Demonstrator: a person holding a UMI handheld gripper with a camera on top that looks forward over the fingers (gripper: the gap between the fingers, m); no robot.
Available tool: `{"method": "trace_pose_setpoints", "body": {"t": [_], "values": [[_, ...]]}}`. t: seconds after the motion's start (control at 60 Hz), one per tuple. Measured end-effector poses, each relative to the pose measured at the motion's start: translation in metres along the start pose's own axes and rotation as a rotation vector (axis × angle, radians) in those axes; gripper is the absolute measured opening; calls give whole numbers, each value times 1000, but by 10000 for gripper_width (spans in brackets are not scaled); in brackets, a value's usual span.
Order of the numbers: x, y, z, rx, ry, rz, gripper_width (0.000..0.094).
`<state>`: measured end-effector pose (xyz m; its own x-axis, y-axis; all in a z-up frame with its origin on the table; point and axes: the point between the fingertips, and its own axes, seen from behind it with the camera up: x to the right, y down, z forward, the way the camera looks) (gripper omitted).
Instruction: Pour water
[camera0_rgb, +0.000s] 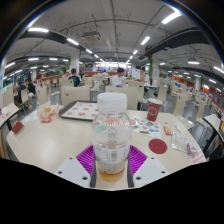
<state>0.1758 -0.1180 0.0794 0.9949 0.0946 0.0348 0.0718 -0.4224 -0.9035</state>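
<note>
Canteen table (60, 140) carries a far tray (80, 110), right cup (153, 110) and red lid (158, 146), while the gripper (111, 160) clamps a clear bottle (111, 135).

Bottle (112, 135) fills the jaws; tray (80, 110) and cup (153, 110) apparently block beyond.

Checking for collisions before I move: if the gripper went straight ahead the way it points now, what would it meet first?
The clear plastic bottle with a white cap. It already stands between the fingers of the gripper; whether the pads touch it is unclear. Beyond it lies the pale table.
</note>
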Motion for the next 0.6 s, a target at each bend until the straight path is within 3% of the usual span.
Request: {"method": "trace_pose_setpoints", "body": {"t": [0.217,0.433,0.6], "values": [[-85,-80,1,39,-239,307,412],[-125,-175,23,34,-482,961,414],[-118,-185,79,-14,-566,1519,414]]}}
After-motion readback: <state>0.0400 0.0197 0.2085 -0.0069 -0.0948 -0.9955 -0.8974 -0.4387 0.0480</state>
